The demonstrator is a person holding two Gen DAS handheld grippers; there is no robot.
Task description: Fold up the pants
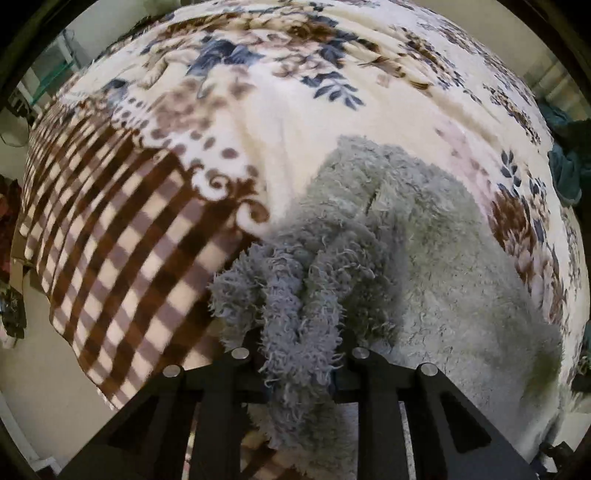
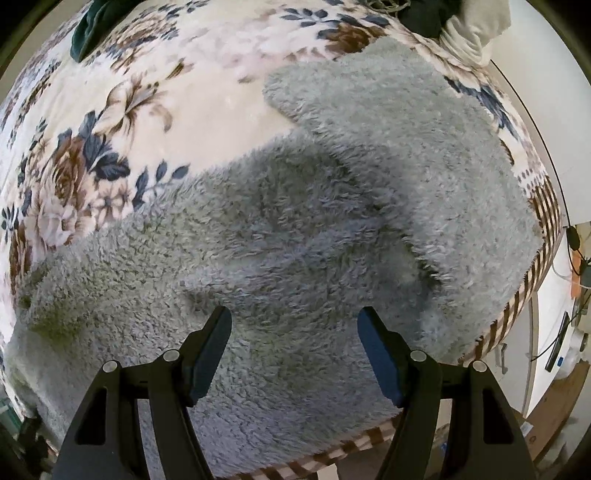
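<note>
The fluffy grey pants lie on a floral blanket over a bed. My left gripper is shut on a bunched edge of the pants and holds it lifted, the fleece hanging between the fingers. In the right wrist view the pants spread wide, with one leg reaching to the upper right. My right gripper is open and empty, just above the middle of the pants.
The blanket has a brown checked border near the bed's edge. Dark green clothes lie at the far corner, and dark and white items at the other. The floor and cables show to the right.
</note>
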